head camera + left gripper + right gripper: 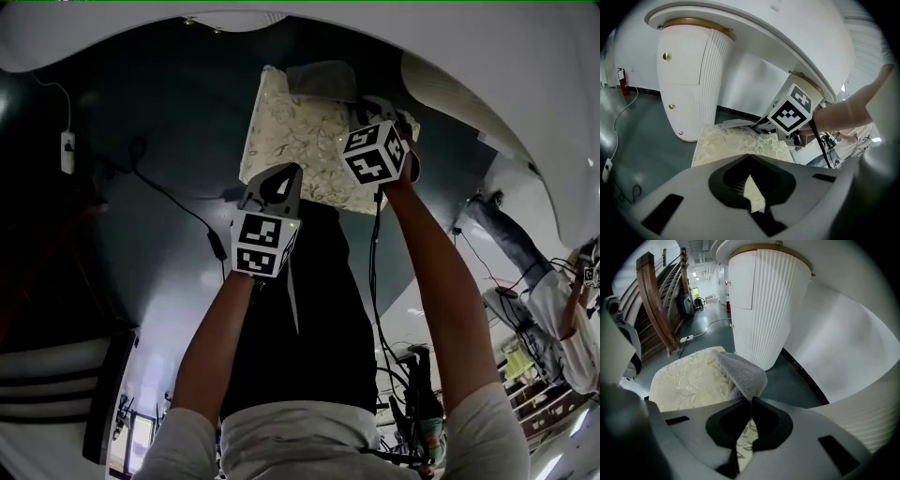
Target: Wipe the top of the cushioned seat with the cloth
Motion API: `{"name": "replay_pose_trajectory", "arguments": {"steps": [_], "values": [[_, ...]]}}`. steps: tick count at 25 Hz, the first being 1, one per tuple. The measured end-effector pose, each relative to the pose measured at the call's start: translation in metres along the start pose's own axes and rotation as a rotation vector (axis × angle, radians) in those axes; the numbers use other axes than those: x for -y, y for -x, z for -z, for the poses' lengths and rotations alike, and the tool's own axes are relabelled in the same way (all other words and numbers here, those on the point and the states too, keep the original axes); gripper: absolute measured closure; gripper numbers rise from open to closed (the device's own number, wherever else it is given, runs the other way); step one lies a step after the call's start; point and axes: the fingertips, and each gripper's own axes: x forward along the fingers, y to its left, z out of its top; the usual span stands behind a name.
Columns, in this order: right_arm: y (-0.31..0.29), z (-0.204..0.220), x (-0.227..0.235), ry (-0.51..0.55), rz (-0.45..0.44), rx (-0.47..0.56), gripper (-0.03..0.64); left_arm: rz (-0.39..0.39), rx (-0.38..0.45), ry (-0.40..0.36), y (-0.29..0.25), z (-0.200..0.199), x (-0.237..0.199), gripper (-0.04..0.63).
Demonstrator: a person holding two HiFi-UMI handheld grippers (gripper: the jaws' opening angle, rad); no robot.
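The cushioned seat (300, 141) is cream with a leaf pattern and stands on the dark floor. A grey cloth (323, 82) lies over its far edge. My right gripper (360, 107) is shut on a corner of the cloth (743, 373), with the rest draped on the seat (689, 383). My left gripper (281, 180) hovers over the seat's near edge, jaws shut with nothing between them. In the left gripper view, the seat (733, 143) lies ahead, and the right gripper's marker cube (793, 110) is at its far right corner next to the cloth (736, 124).
A white fluted column (764, 301) stands just behind the seat, under a curved white counter (487, 66). A power strip and cable (67, 150) lie on the floor to the left. A wooden stair rail (654, 301) rises farther off. A person (539, 300) stands at right.
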Motion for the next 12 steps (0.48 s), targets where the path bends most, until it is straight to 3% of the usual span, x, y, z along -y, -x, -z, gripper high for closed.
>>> {"name": "replay_pose_trajectory", "arguments": {"steps": [12], "values": [[0.014,0.045,0.027,-0.014,0.024,-0.009,0.603,0.004,-0.008,-0.029,-0.015,-0.003,0.035,0.581]]}}
